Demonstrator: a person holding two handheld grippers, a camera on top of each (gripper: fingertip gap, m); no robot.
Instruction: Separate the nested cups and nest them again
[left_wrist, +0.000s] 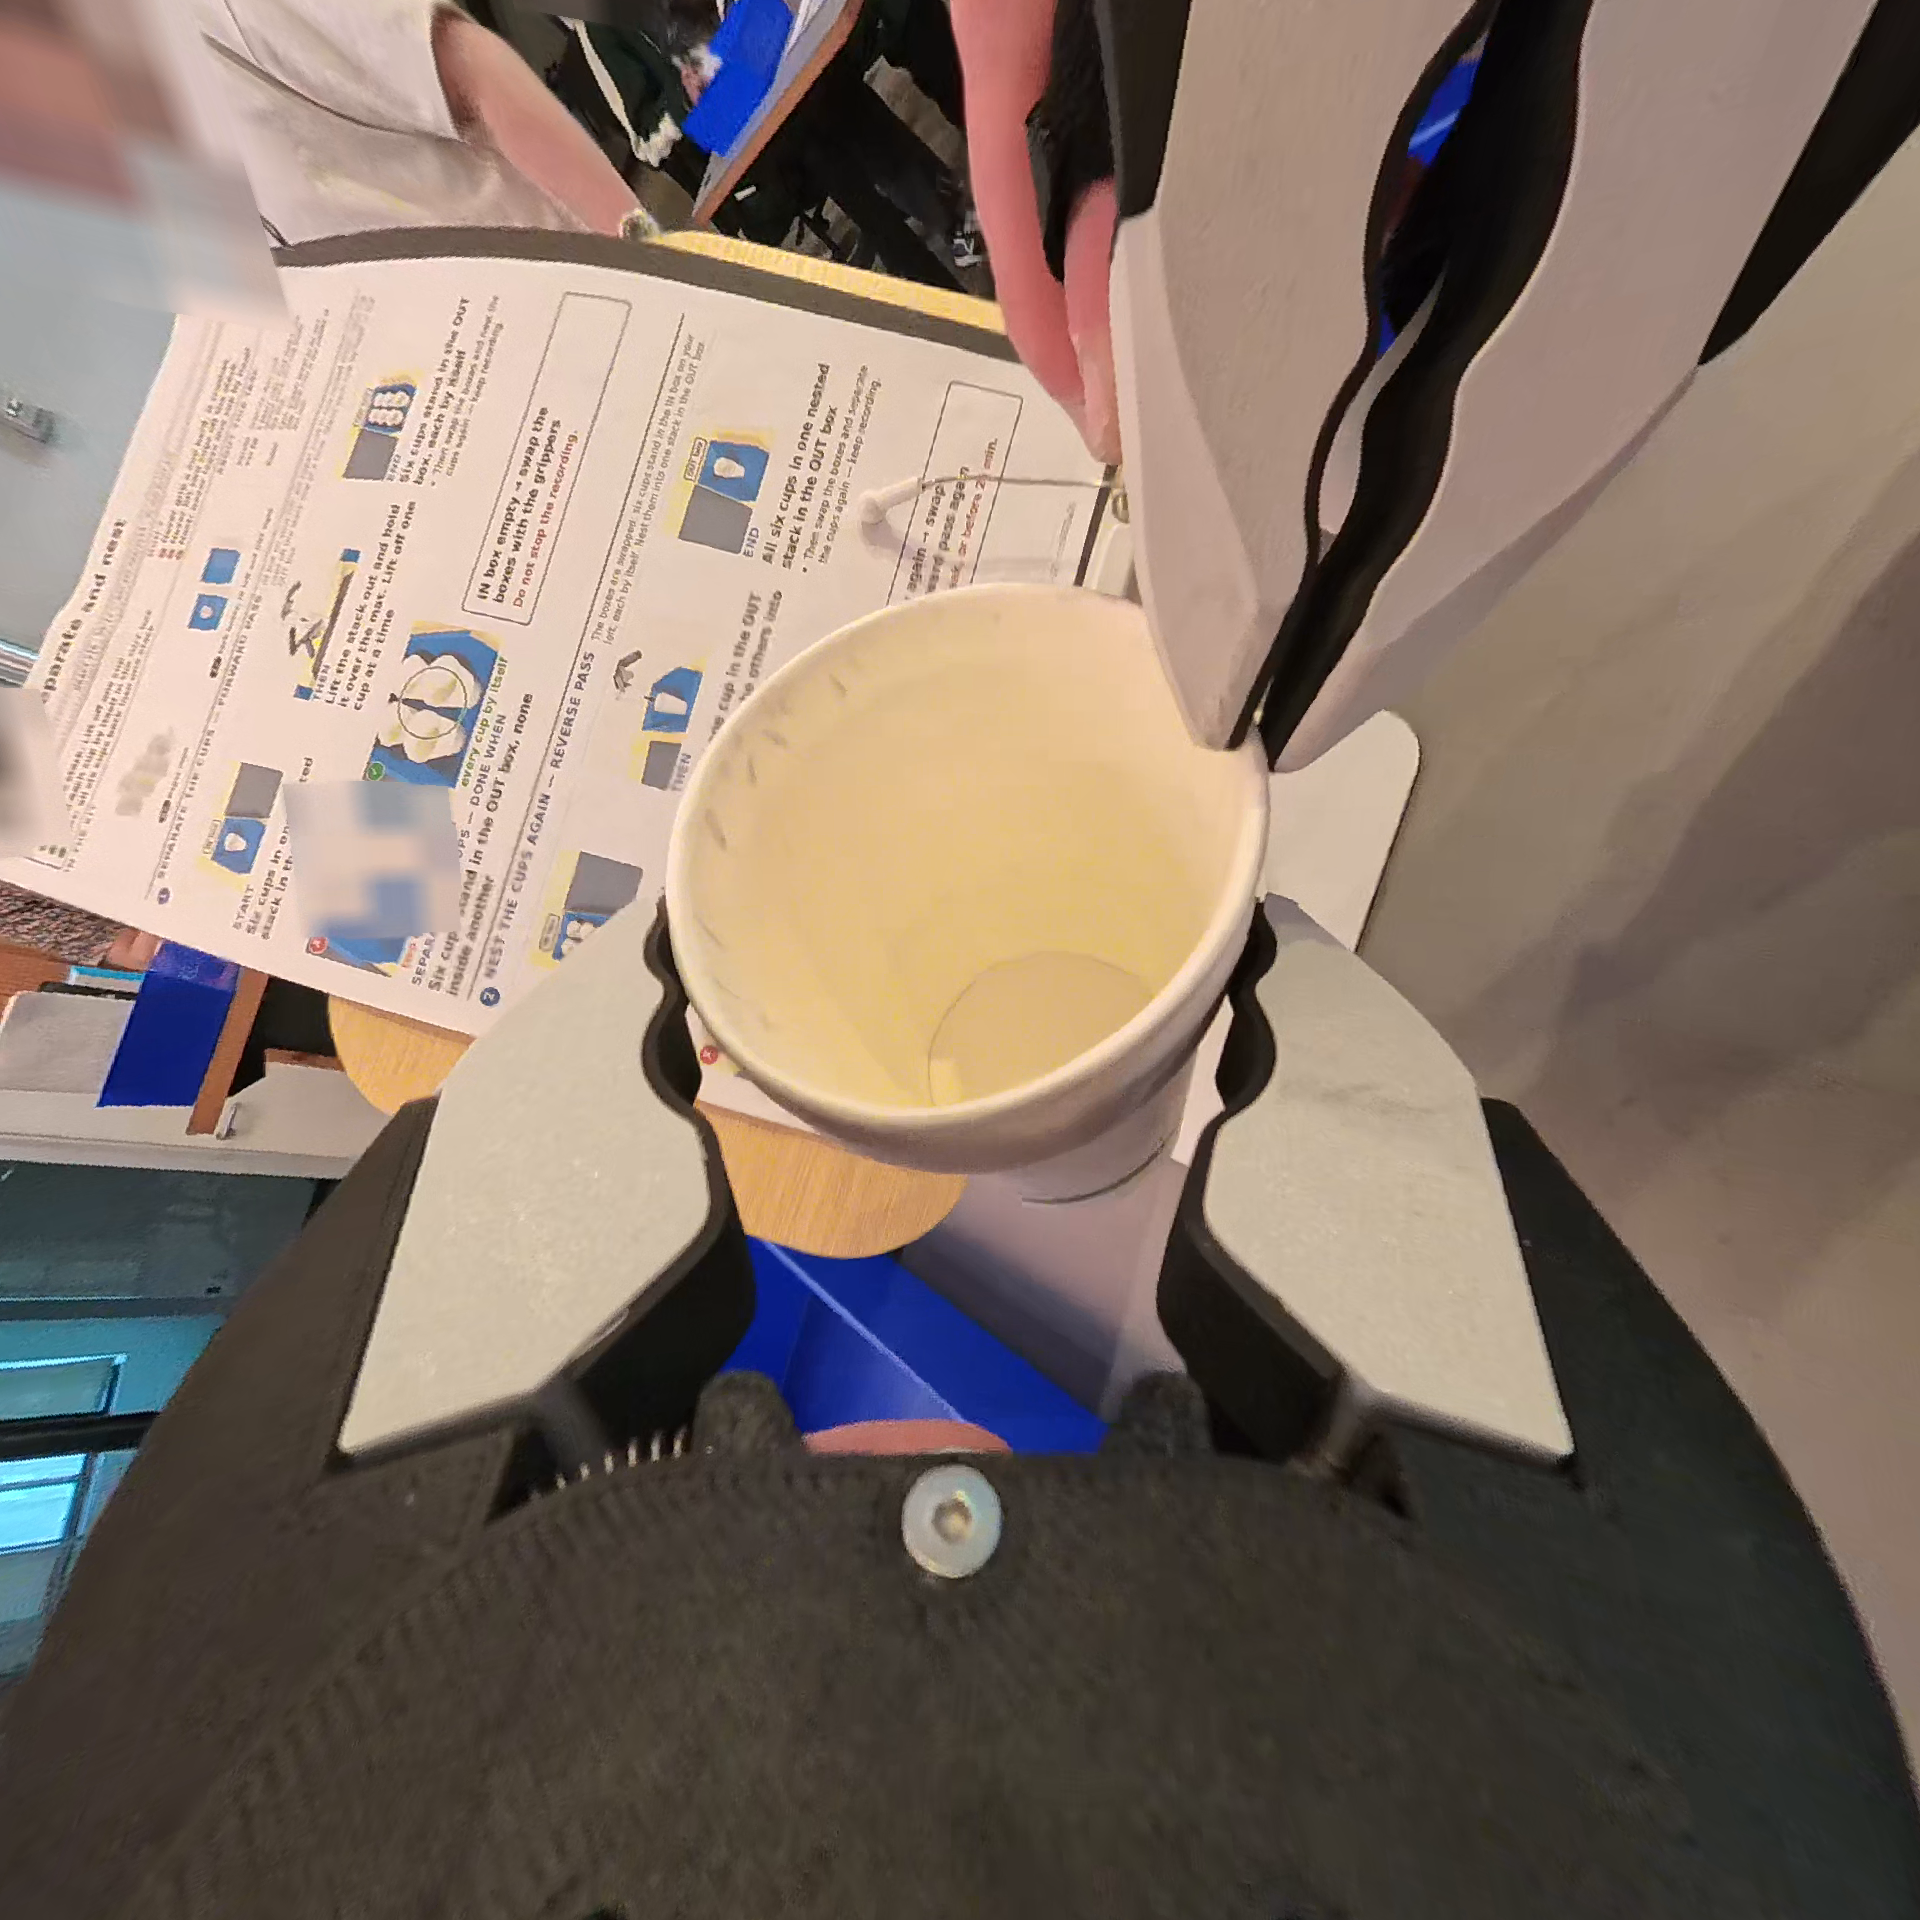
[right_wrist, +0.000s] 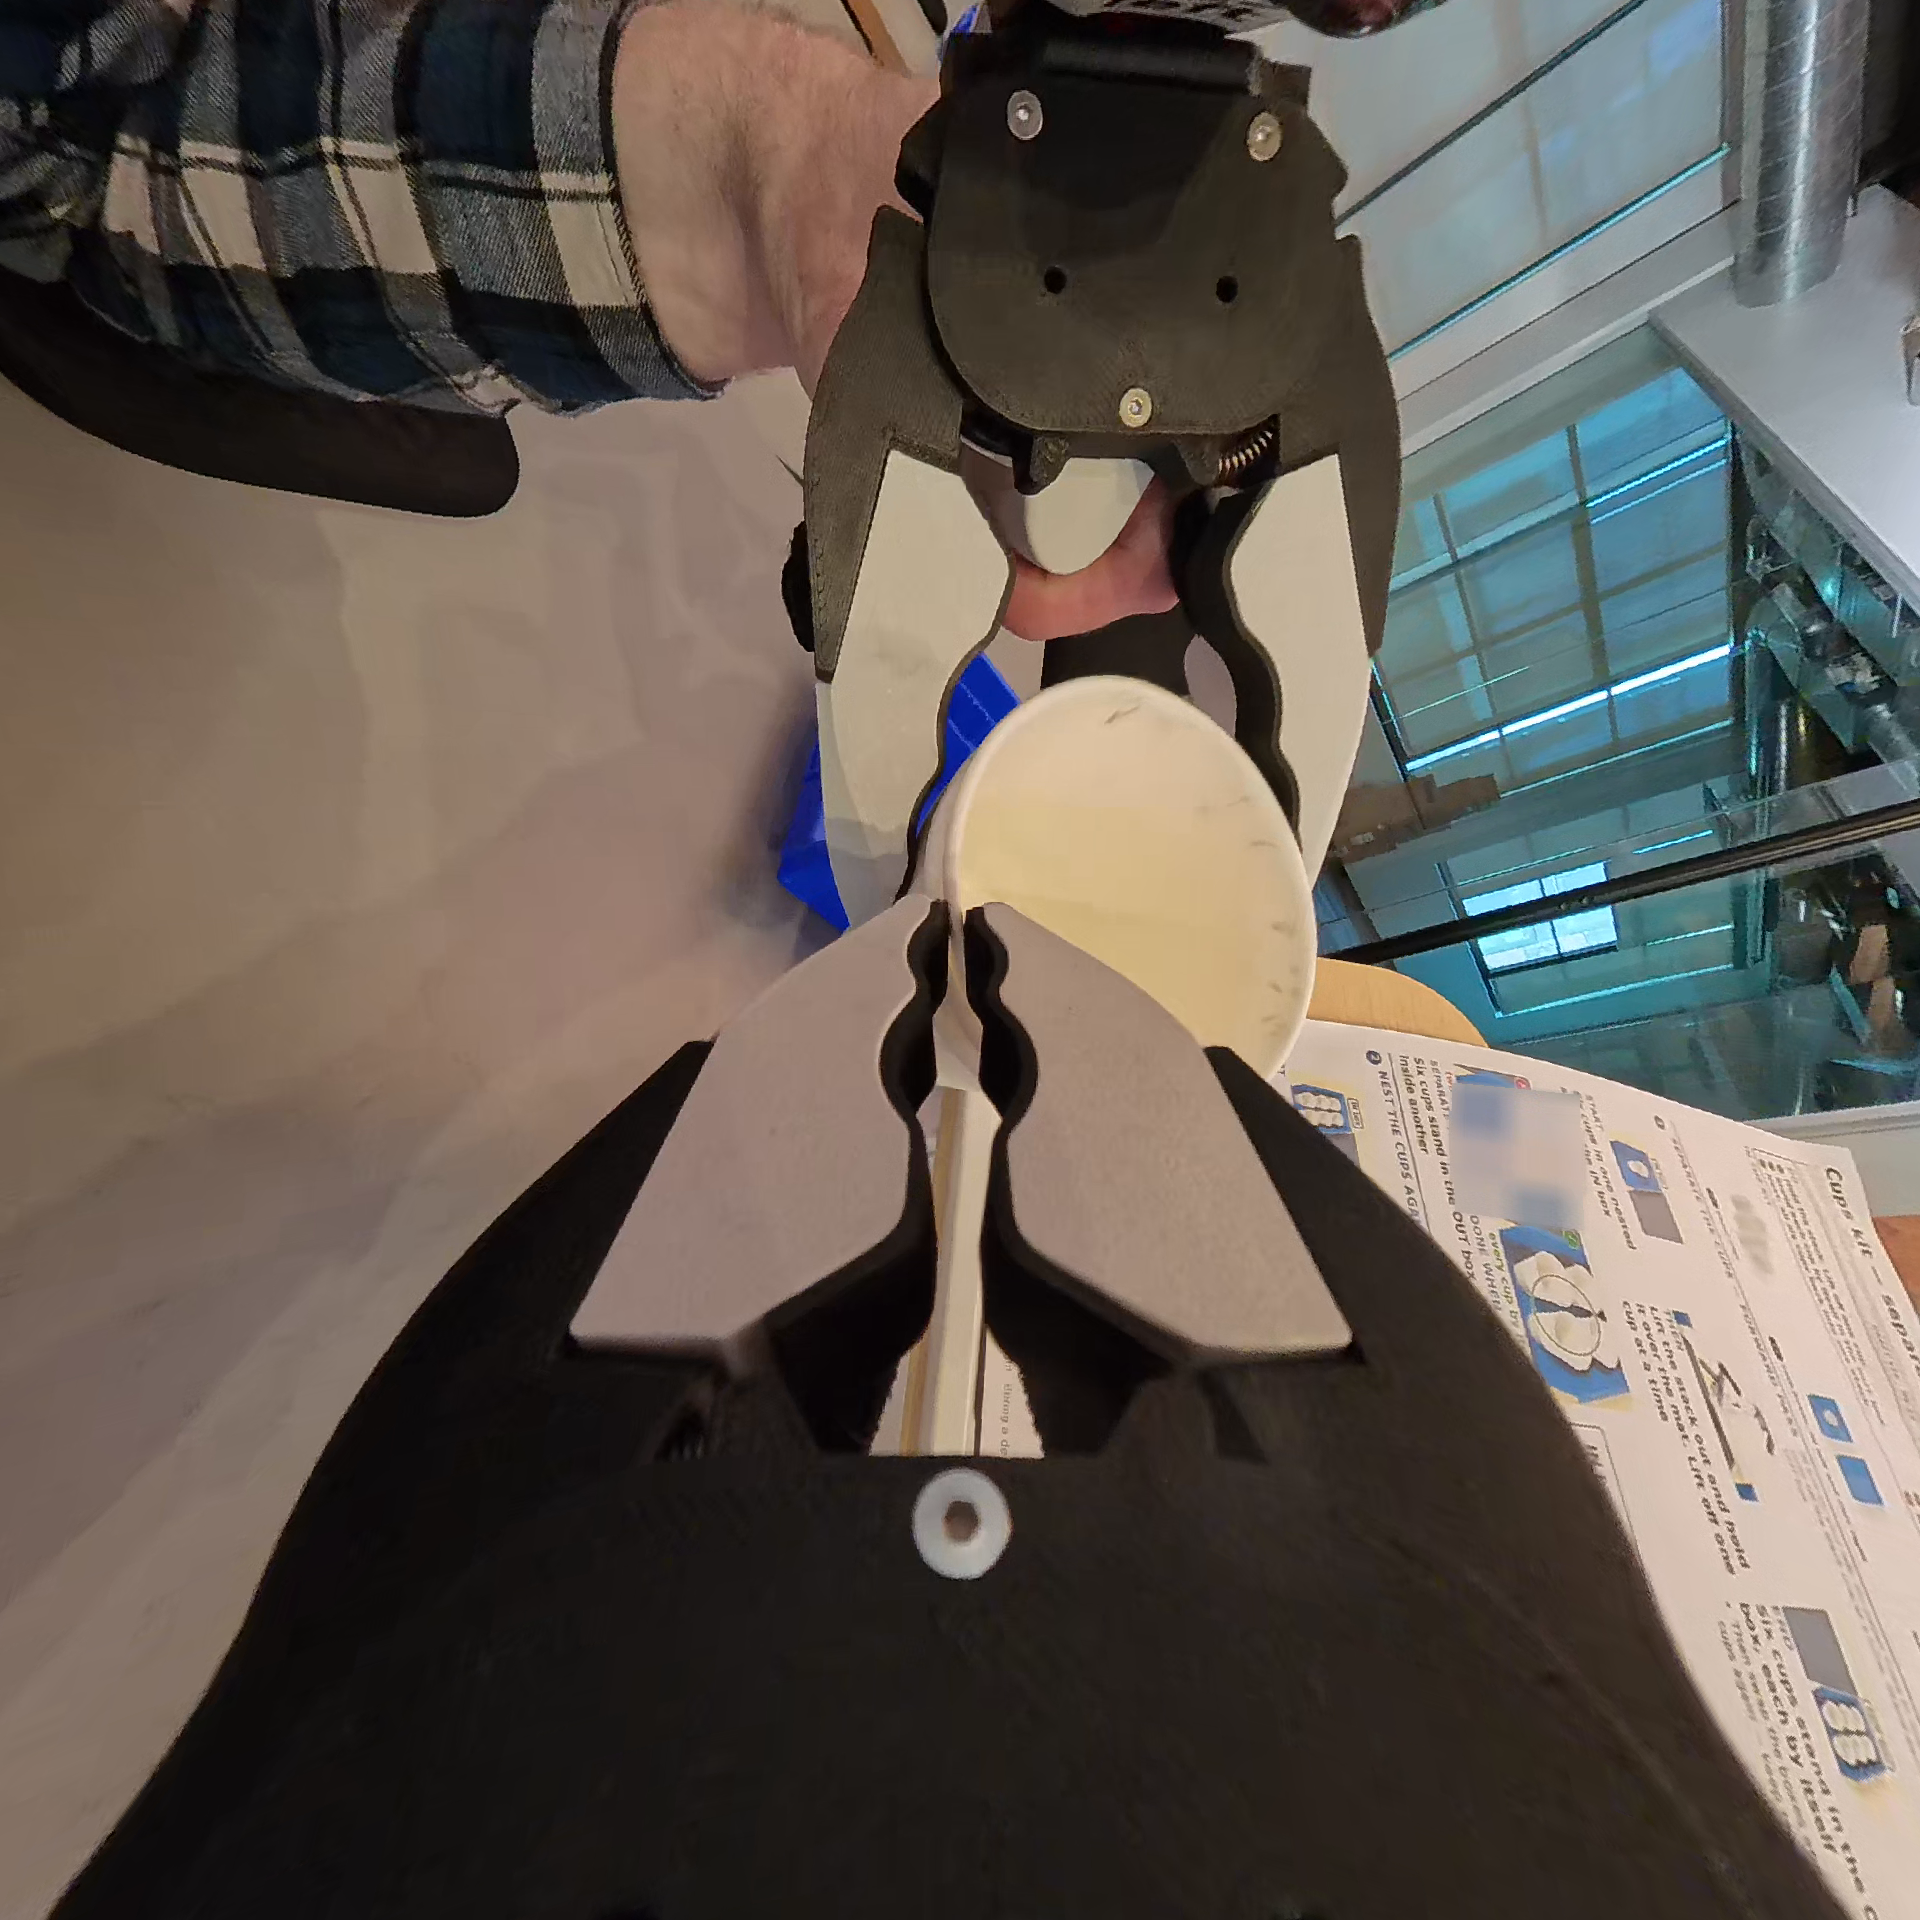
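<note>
A white paper cup (left_wrist: 956, 862) with a cream inside is held in the air, mouth towards the left wrist camera. My left gripper (left_wrist: 961, 945) has its fingers spread wide, with both pads pressed on the cup's sides just under the rim. A second cup body (left_wrist: 1101, 1169) shows below it, nested. My right gripper (left_wrist: 1252, 738) comes in from the upper right, shut on the cup's rim. In the right wrist view my right gripper (right_wrist: 958, 925) pinches the rim of the cup (right_wrist: 1132, 862), and the left gripper (right_wrist: 1112, 769) faces it, clasping the cup.
A printed instruction sheet (left_wrist: 520, 571) lies on a round wooden table (left_wrist: 831, 1195) and also shows in the right wrist view (right_wrist: 1662, 1351). A blue box (left_wrist: 935, 1351) sits below the cup. A person's hand (left_wrist: 1039, 260) and plaid sleeve (right_wrist: 312, 208) are close by. There is about 5 centimeters between the tips of the two grippers.
</note>
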